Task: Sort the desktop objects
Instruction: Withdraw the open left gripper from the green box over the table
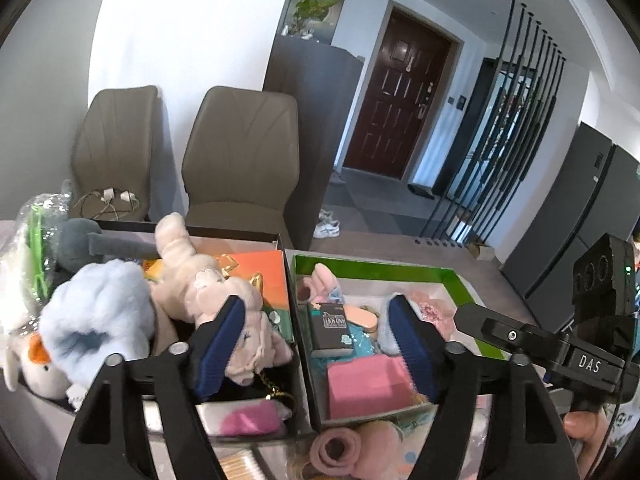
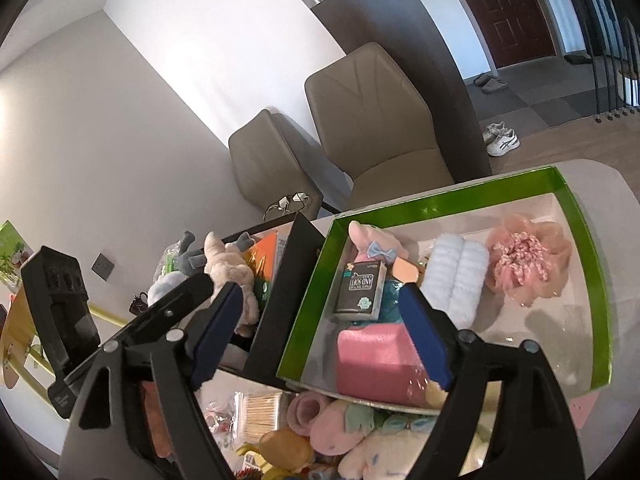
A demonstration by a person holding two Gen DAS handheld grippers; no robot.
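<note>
The left gripper [image 1: 316, 338] is hovering with its blue-padded jaws standing wide apart and nothing between them; it is gripping no object. Directly beyond its left jaw, the black-walled cardboard box [image 1: 294, 322] is holding the soft toys: a beige plush rabbit [image 1: 208, 284] lying across a fluffy pale-blue plush toy [image 1: 100, 320], which suggests this box is serving as the plush bin.

The right gripper [image 2: 324, 330] is likewise gaping open and empty, poised over the near edge of the green-rimmed shallow cardboard box [image 2: 576, 216]. Between and just past its jaws, a pink rectangular sponge block [image 2: 372, 360] is lying flat on the box floor, with a small black printed packet [image 2: 360, 290] leaning just beyond it. Further off to the right of its right jaw, a rolled pale-blue towel [image 2: 460, 268] and a pink frilly fabric flower [image 2: 524, 264] are resting inside the same box (small accessories seem to be gathering here).

Below both grippers, nearer than the boxes, unsorted things are waiting on the table: a pink fuzzy slipper-like toy [image 2: 308, 412] and a clear tub of cotton swabs [image 2: 260, 412]. Sorting looks partly done, judging by that remaining heap.
</note>
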